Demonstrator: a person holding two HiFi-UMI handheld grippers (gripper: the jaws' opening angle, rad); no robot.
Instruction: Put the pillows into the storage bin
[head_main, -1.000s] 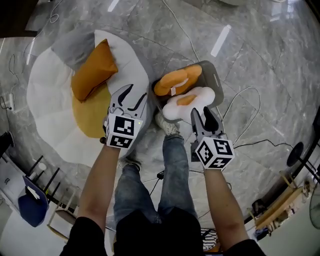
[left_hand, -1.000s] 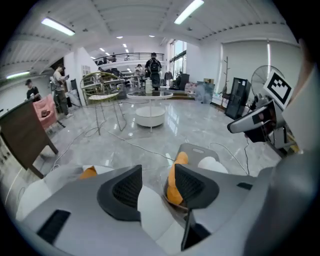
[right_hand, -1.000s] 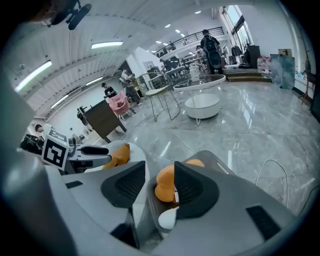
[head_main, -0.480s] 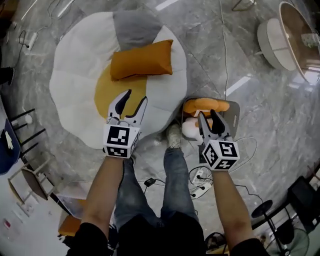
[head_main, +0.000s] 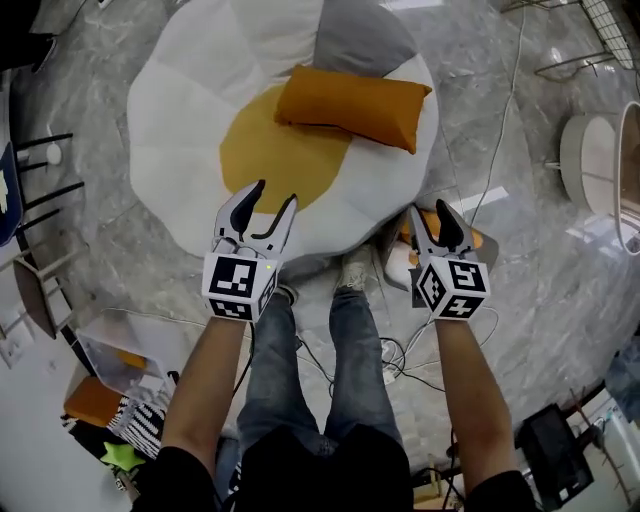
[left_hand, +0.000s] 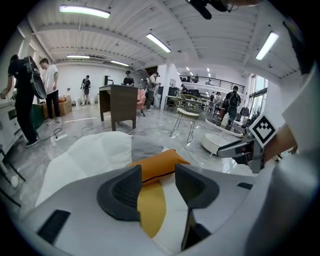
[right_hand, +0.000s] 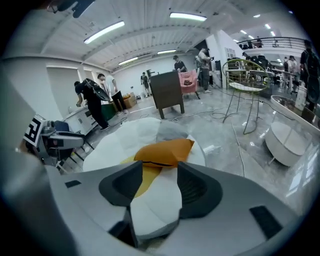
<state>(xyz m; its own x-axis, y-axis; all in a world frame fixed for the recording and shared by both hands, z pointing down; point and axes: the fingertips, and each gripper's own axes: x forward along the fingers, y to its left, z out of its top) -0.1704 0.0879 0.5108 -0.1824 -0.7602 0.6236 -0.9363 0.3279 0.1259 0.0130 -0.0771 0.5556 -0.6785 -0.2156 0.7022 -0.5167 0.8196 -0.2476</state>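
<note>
An orange pillow (head_main: 355, 103) lies on a big fried-egg-shaped floor mat (head_main: 180, 120), beside a grey cushion (head_main: 365, 40). My left gripper (head_main: 275, 192) hovers open over the mat's near edge, well short of the pillow. The pillow shows ahead between its jaws (left_hand: 160, 164). My right gripper (head_main: 430, 210) is empty and its jaws are opening. It is above the grey storage bin (head_main: 393, 238), which it mostly hides. An orange pillow (head_main: 478, 240) peeks out of the bin. In the right gripper view the orange pillow (right_hand: 165, 151) on the mat lies ahead.
The person's legs and shoes (head_main: 350, 275) stand at the mat's near edge. Cables and a power strip (head_main: 395, 365) lie on the marble floor. A white round stool (head_main: 590, 150) is at the right, chair legs (head_main: 40, 190) and a clear box (head_main: 120, 350) at the left. People stand far off.
The head view has swung from the bin to the egg mat. The orange pillow now lies straight ahead, the bin has slid behind the right gripper, and the right jaws have widened slightly.
</note>
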